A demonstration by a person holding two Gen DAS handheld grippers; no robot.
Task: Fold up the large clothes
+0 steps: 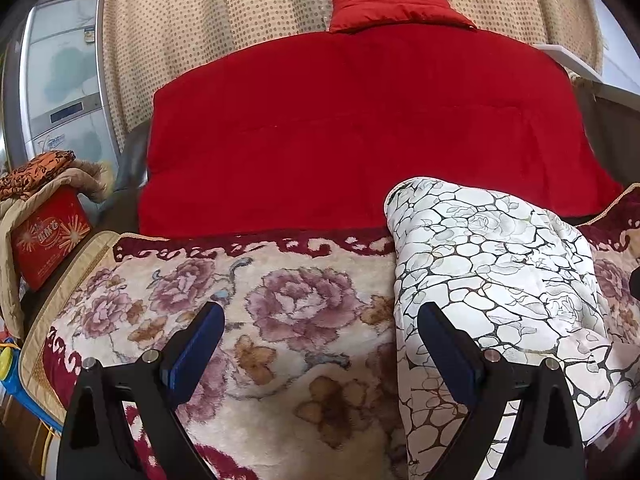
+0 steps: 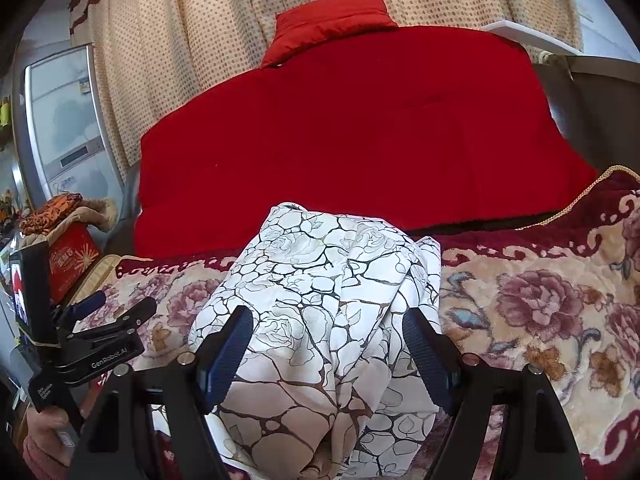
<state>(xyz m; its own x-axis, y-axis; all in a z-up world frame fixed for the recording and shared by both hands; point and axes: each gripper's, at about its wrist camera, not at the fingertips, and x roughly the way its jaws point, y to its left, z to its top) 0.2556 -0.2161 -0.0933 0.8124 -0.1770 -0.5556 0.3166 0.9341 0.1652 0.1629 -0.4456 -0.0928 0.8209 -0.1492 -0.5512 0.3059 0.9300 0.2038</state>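
White rose-print garment [image 2: 320, 320] is lying bundled on the floral blanket [image 1: 280, 320], reaching toward its far edge beside the red quilt [image 1: 360, 128]. Right gripper [image 2: 328, 352] is hovering over it, jaws apart, gripping nothing; left gripper [image 1: 320, 344] is likewise standing wide and empty. Fabric is looking padded, soft, light, probably slippery: pinch a hem or corner.

The left gripper [image 1: 320, 332] hung tilted downward, its blue-padded fingers [image 1: 200, 344] spread wide with nothing pinched between them. The right gripper [image 2: 328, 338] matched that tilt, equally spread. A hand [image 2: 48, 428] gripped the left gripper's handle.
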